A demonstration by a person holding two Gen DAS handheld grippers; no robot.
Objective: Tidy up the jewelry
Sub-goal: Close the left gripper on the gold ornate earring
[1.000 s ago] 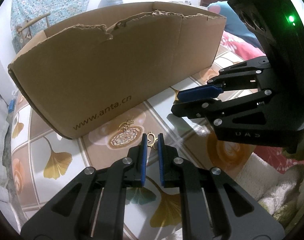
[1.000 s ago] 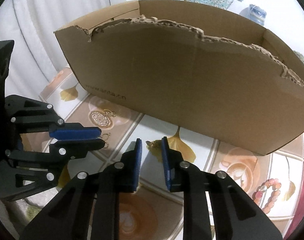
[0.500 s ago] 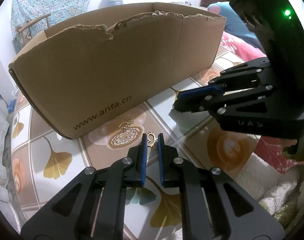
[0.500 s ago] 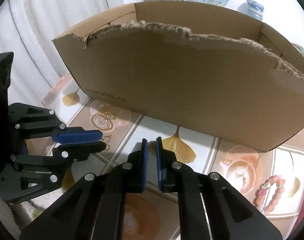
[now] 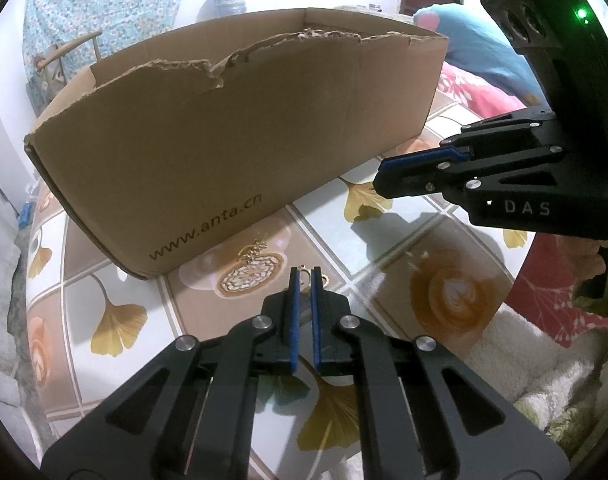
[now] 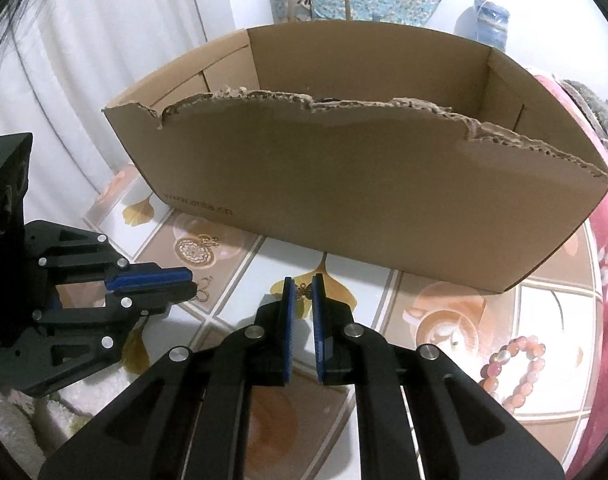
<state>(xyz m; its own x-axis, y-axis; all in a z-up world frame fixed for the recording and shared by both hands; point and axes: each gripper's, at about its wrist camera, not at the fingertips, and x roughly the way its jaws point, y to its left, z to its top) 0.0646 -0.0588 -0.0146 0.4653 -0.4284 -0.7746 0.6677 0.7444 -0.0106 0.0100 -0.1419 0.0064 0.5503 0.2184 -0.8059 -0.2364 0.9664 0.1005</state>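
Two small gold earrings: one [image 6: 303,289] pinched in the right gripper's [image 6: 303,292] nearly closed jaws, another [image 5: 305,271] between the left gripper's [image 5: 304,276] narrow jaws, grip unclear.

Both wrist cams sit low and close over the worktop [image 5: 387,248], facing the cardboard box [image 5: 232,152]. Left cam looks from box's left end, right cam [image 6: 343,184] more square-on; each catches the other gripper.

cardboard box [image 6: 343,184]: matt, torn rim | tablecloth [image 5: 383,248]: glossy | bead bracelet [image 6: 515,372]: shiny, smooth
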